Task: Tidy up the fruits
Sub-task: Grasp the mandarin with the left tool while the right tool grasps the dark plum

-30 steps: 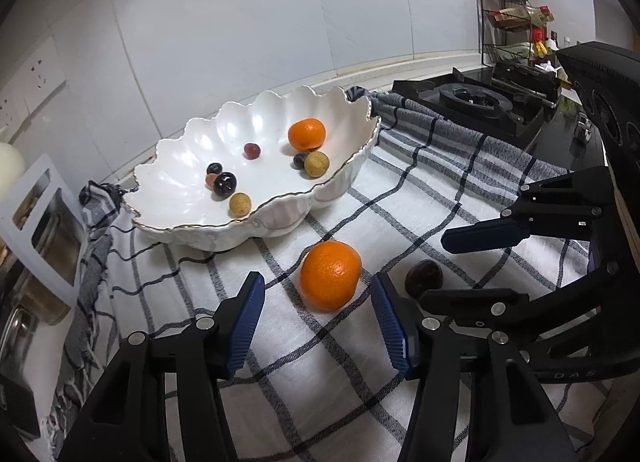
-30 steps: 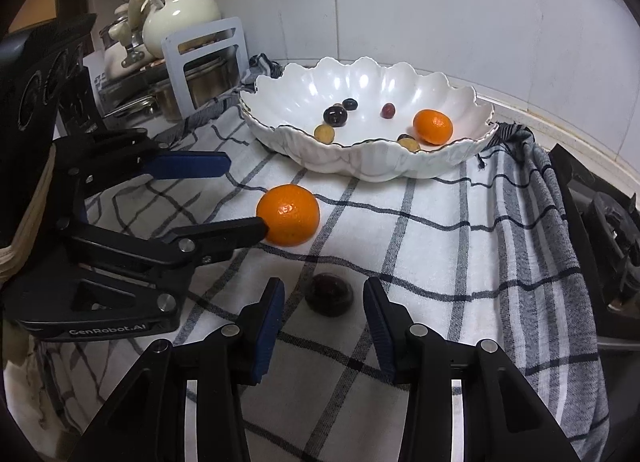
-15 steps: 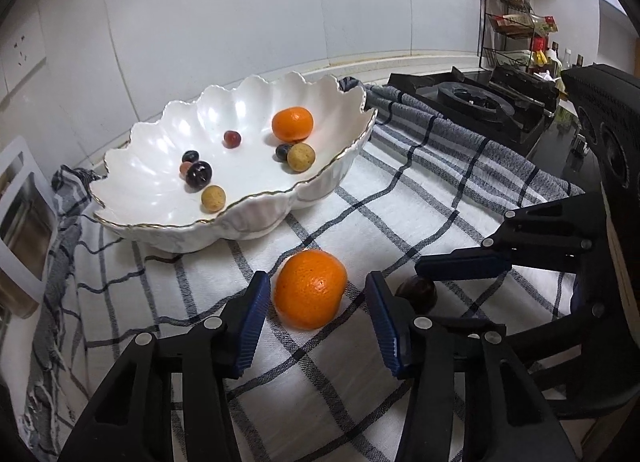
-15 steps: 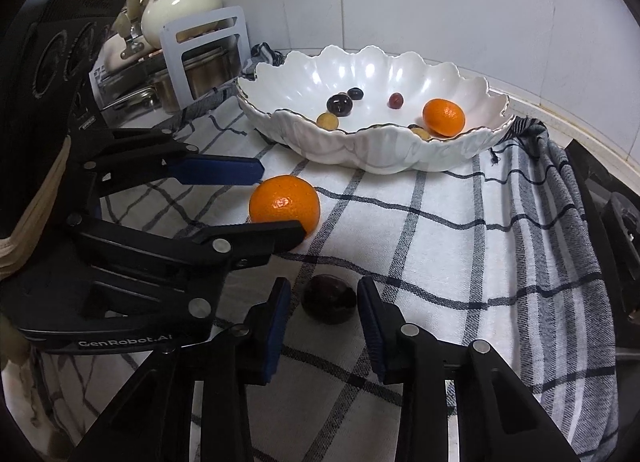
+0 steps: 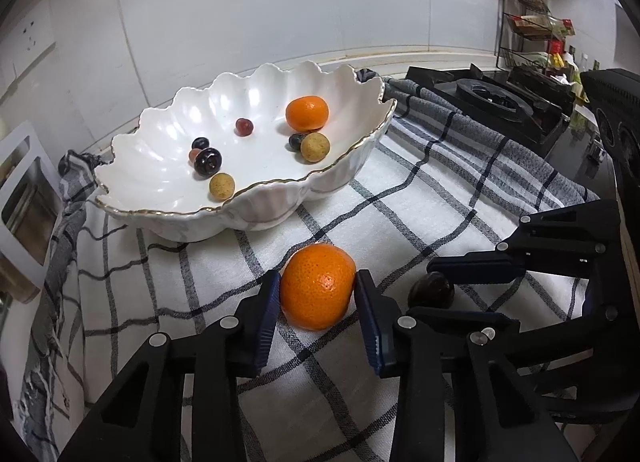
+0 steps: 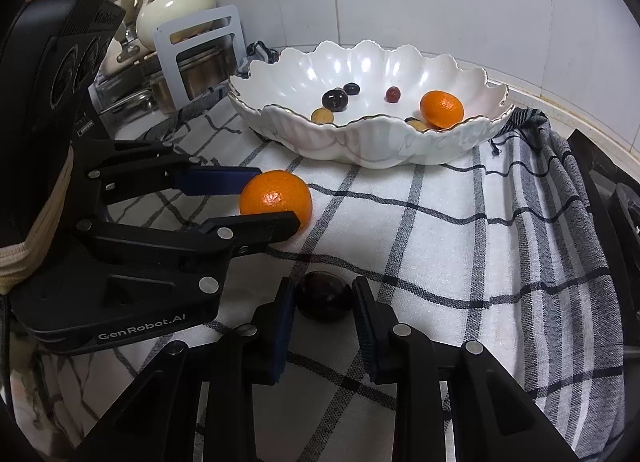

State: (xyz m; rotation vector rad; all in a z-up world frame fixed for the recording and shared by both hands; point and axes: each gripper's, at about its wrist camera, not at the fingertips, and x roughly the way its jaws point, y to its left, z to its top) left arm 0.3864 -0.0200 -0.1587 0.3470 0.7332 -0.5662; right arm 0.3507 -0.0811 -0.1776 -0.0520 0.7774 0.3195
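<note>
While closing, jaws of left gripper (image 5: 316, 298) angled down from the lower edge of its frame, flanking the loose orange (image 5: 316, 286) on the checked cloth (image 5: 400, 221), blue pads right at the skin on both sides, no firm squeeze visible. Right gripper (image 6: 324, 302) likewise tilted down, jaws closing about the dark fruit (image 6: 324, 296) low in the centre of its view, pads hard by it, pressing or not impossible to tell. Both fruits resting on the cloth, in front of the scalloped white bowl (image 5: 160, 165) at centre left.

Printed on the left gripper's body, lower left of the right wrist view: "GenRobot.AI" (image 6: 140, 328).

Counted in the bowl: one small orange (image 5: 307, 113), two tan balls, three dark fruits, one red one, one more reddish one half hidden.
</note>
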